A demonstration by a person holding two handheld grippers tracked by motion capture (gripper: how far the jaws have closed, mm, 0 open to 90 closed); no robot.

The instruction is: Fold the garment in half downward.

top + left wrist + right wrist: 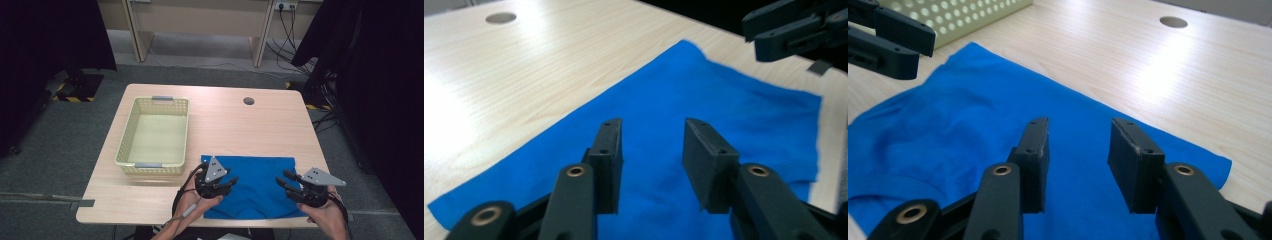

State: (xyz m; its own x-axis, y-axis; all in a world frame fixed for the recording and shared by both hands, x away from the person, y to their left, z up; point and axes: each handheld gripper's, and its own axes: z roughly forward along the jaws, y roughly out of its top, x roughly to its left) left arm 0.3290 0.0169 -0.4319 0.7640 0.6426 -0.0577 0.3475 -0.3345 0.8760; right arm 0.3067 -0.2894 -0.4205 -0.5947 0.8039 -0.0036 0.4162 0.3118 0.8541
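I am looking at a folded blue T-shirt (260, 187) lying flat at the near edge of the bench (225, 125), just right of the pale perforated basket (154, 135). I am holding my left tool (231, 182) over its left part and my right tool (281, 180) over its right, both partly open and gripping nothing. The cloth looks light, soft and floppy, likely to sag and unfold, so I am favouring pinching through all layers at the two near corners.
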